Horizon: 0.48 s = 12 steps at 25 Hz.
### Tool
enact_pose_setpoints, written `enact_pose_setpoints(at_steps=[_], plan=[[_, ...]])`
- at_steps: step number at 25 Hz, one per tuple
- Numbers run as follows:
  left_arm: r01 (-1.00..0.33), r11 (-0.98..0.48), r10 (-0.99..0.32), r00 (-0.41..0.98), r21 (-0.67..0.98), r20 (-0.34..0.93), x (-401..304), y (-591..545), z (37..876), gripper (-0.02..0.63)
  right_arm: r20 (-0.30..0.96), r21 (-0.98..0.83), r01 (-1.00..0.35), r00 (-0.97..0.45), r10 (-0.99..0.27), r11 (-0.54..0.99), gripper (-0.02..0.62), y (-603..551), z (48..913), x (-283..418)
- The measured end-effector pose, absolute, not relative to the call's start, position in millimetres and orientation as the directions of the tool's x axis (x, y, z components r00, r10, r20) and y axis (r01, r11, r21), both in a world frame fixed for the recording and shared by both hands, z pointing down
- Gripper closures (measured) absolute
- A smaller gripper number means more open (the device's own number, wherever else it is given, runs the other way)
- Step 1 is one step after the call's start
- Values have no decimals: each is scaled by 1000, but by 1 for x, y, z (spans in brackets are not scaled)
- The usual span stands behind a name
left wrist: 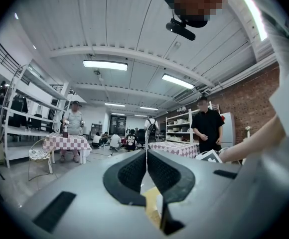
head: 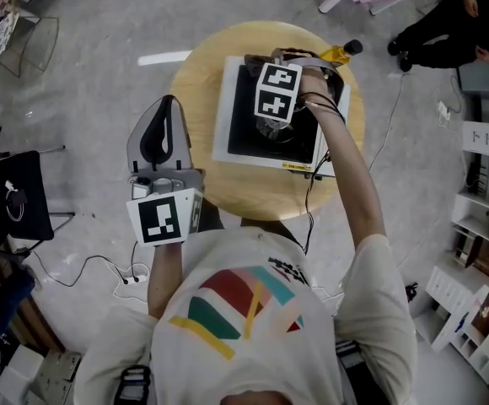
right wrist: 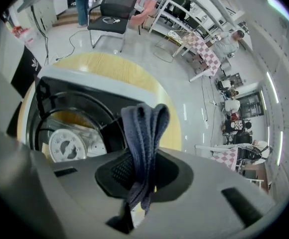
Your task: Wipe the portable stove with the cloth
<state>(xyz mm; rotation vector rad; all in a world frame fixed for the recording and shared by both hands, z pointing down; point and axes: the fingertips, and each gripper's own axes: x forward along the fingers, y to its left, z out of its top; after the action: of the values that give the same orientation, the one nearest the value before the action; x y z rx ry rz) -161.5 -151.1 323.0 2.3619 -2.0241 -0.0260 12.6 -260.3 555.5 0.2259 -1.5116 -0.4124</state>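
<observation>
The portable stove (head: 243, 138), black-topped in a white frame, sits on a round wooden table (head: 196, 83). My right gripper (right wrist: 140, 169) is shut on a folded dark blue-grey cloth (right wrist: 145, 124), which sticks out beyond the jaws. It hangs over the stove, whose marker cube (head: 276, 89) hides the jaws in the head view. The right gripper view shows the round burner (right wrist: 65, 144) and black top (right wrist: 87, 108) just below the cloth. My left gripper (head: 169, 101) is held off the table's left side, shut with nothing in it (left wrist: 146, 156), and it points out into the room.
A yellow bottle with a black cap (head: 343, 52) stands at the table's far edge behind the stove. A cable (head: 312, 194) hangs off the near edge. On the floor are a black chair (head: 13, 197), a power strip (head: 131, 280) and white shelves (head: 480, 302). A person (head: 447, 32) sits at upper right.
</observation>
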Motion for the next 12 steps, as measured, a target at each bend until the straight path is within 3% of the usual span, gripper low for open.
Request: enact_pose_setpoints(at_steps=[12], plan=[[-981, -195, -981, 195, 23, 12, -120, -164, 324, 600, 901, 408, 66, 132, -413, 911, 563, -274, 551, 127]])
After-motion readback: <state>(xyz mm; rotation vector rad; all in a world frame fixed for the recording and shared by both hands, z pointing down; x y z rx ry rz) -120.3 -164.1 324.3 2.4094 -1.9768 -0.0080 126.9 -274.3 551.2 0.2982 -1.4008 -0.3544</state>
